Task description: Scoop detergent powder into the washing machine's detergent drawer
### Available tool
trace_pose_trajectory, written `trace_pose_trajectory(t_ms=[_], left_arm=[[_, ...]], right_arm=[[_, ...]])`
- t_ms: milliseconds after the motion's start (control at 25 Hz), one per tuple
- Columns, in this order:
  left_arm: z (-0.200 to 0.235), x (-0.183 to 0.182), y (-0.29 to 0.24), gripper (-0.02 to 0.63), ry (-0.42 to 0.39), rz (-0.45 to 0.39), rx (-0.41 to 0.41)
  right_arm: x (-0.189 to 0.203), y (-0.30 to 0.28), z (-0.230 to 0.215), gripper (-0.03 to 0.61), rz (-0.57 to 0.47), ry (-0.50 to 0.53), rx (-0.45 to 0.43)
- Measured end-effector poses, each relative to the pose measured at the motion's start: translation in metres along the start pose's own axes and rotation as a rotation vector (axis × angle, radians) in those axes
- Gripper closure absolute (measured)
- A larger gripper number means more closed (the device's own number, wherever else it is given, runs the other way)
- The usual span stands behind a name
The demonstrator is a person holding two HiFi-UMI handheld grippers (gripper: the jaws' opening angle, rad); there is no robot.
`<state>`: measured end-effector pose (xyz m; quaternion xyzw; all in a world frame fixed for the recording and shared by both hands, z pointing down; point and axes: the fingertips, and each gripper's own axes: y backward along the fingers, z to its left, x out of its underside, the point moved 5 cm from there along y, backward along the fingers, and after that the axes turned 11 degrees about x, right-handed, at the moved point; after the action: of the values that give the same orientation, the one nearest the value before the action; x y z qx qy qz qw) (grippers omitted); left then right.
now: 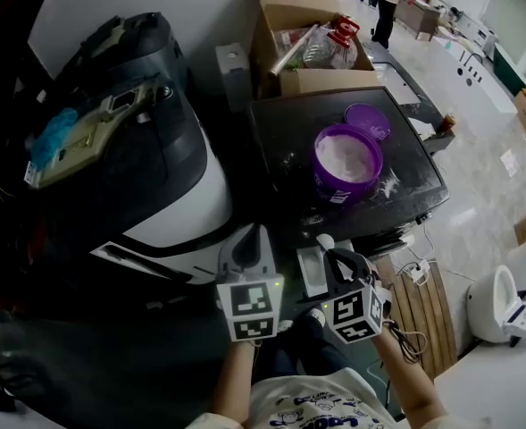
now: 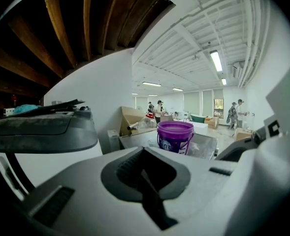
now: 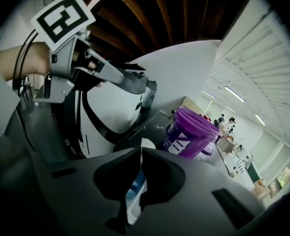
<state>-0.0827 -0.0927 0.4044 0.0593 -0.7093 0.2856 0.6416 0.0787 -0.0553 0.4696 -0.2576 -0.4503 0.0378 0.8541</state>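
Note:
A purple bucket (image 1: 347, 164) (image 2: 175, 136) (image 3: 191, 134) of white detergent powder stands open on a black table (image 1: 280, 141), its lid (image 1: 367, 121) lying behind it. The washing machine (image 1: 173, 208) is at the left, and its pale detergent drawer (image 1: 311, 273) juts out below the table edge. My left gripper (image 1: 250, 232) (image 2: 144, 154) is shut with nothing in it, just left of the drawer. My right gripper (image 1: 330, 256) (image 3: 139, 154) hovers over the drawer, shut on a thin white-and-blue scoop (image 3: 136, 183) whose white tip (image 3: 145, 144) pokes past the jaws.
Spilled powder dusts the table around the bucket. An open cardboard box (image 1: 298, 43) with bottles stands behind the table. A wooden slatted board (image 1: 423, 307) and white fixtures (image 1: 504, 298) are on the floor at the right. People stand far off at the back.

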Motion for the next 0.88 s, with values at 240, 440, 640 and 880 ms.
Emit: trace_pose_trajectory(t_ms=[240, 440, 640, 880], left_arm=[[-0.004, -0.013, 0.000, 0.612, -0.012, -0.028, 0.000], [-0.008, -0.023, 0.001, 0.612, -0.024, -0.046, 0.002], [-0.009, -0.033, 0.002, 0.611, -0.036, -0.069, -0.003], [-0.009, -0.044, 0.001, 0.612, -0.045, -0.089, -0.010]], right_arm=[[-0.025, 0.009, -0.029, 0.557, -0.058, -0.211, 0.056], [-0.044, 0.014, -0.051, 0.557, -0.115, -0.279, 0.113], [-0.062, 0.019, -0.070, 0.557, -0.169, -0.332, 0.154], [-0.075, 0.024, -0.087, 0.557, -0.215, -0.375, 0.186]])
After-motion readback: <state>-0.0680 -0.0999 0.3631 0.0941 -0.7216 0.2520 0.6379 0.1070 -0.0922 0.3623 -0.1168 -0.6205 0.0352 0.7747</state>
